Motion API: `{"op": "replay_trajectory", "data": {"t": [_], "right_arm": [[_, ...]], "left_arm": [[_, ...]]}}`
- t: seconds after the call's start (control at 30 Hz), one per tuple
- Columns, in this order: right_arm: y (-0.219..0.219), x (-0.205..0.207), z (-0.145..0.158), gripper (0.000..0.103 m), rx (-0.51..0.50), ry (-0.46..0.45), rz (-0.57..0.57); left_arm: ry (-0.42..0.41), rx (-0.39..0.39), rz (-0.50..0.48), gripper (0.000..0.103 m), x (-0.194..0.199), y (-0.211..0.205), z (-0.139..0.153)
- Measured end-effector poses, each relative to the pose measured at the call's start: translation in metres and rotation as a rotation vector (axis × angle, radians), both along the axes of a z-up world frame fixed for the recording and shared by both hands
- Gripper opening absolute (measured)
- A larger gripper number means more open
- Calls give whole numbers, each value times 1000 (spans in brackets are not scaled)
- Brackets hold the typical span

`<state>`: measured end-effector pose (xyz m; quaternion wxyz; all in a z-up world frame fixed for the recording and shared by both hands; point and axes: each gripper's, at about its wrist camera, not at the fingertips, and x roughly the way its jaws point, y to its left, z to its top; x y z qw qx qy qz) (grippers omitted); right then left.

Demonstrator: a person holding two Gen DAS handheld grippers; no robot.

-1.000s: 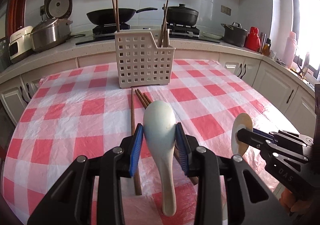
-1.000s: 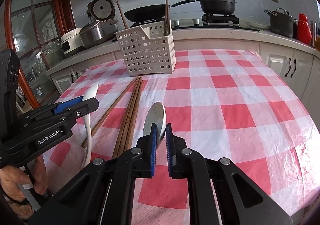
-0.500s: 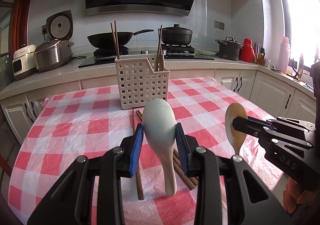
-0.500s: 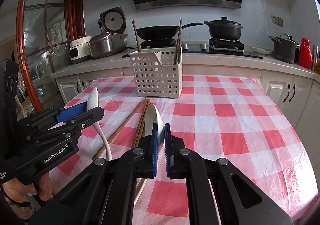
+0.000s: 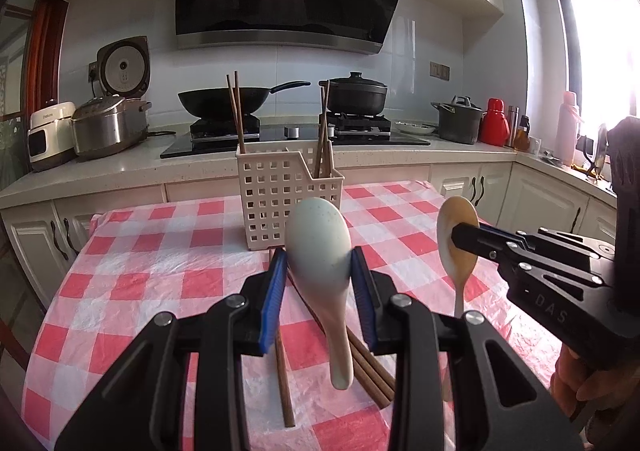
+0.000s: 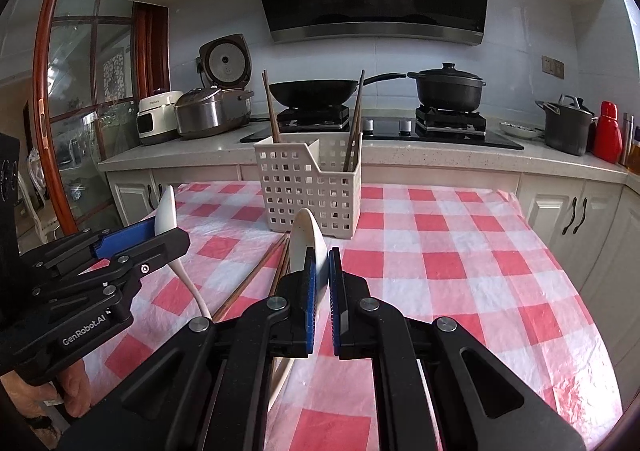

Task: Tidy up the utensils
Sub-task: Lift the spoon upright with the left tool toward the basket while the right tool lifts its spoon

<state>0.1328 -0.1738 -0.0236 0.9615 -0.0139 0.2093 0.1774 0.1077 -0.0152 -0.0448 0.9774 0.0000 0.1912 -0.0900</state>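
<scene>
My left gripper [image 5: 318, 255] is shut on the bowl of a pale blue ceramic spoon [image 5: 320, 227], whose handle hangs down toward me above the table. My right gripper [image 6: 322, 255] is shut on the rim of a white ceramic spoon [image 6: 305, 231], seen from the left wrist as a beige spoon [image 5: 456, 217]. Both spoons hang above the checked tablecloth. Ahead stands the white slotted basket [image 5: 276, 195] [image 6: 308, 191] with chopsticks [image 5: 237, 111] upright in it. More brown chopsticks [image 5: 285, 391] [image 6: 256, 273] lie on the cloth under the grippers.
The red-and-white tablecloth [image 6: 460, 263] covers a table that ends just behind the basket. Behind it runs a counter [image 5: 120, 167] with rice cookers [image 5: 108, 127], a wok [image 5: 224, 101], a black pot [image 5: 356, 95], a grey pot [image 5: 458, 121] and a red flask [image 5: 494, 121].
Both grippers have risen with their spoons, which now hang well above the cloth. Both views have tilted up, so the basket sits lower in frame.
</scene>
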Motion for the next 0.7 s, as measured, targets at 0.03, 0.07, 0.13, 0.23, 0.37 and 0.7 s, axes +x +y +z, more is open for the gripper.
{"op": "replay_trajectory", "data": {"t": [0.03,0.07,0.13,0.23,0.37,0.7], "right_arm": [[1,5,3,6,2,-7,-3],[3,8,6,6,1,-16,-6],[6,19,13,6,-3,-40,-14],[11,36,22,6,13,-57,-22],[18,57,37,6,18,-89,-31],[24,125,80,6,37,-162,-102]], "left_arm": [[-1,-3,-1,32,3,1,2],[-2,-6,0,32,8,2,5],[-5,-11,5,32,17,4,11],[-11,-17,15,32,32,6,21],[-24,-18,23,32,53,7,36],[-59,-13,86,32,123,18,90]]}}
